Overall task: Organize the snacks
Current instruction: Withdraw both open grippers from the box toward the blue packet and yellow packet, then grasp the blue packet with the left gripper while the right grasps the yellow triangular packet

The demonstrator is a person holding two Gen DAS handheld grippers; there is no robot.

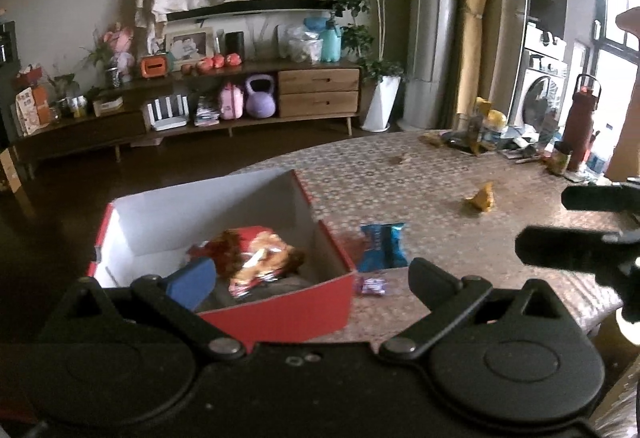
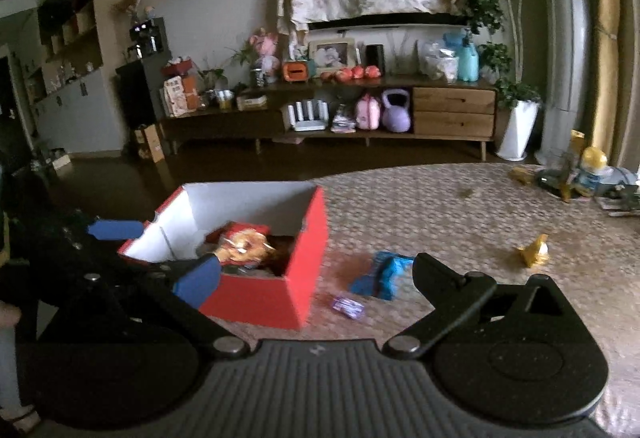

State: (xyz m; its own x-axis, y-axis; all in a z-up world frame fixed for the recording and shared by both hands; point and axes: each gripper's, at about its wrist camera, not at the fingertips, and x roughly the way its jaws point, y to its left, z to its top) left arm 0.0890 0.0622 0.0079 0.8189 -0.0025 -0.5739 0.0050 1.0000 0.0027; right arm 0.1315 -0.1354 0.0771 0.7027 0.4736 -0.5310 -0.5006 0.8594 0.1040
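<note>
A red box with a white inside stands on the table's left edge and holds a red and orange snack bag. It also shows in the right wrist view, with the bag inside. A blue packet, a small purple candy and a yellow wrapped snack lie on the table right of the box. My left gripper is open and empty above the box's near right corner. My right gripper is open and empty above the box and blue packet.
The patterned table carries clutter at its far right: a dark red bottle, papers and small toys. The right gripper's black arm sits at the right of the left wrist view. A TV cabinet stands across the floor.
</note>
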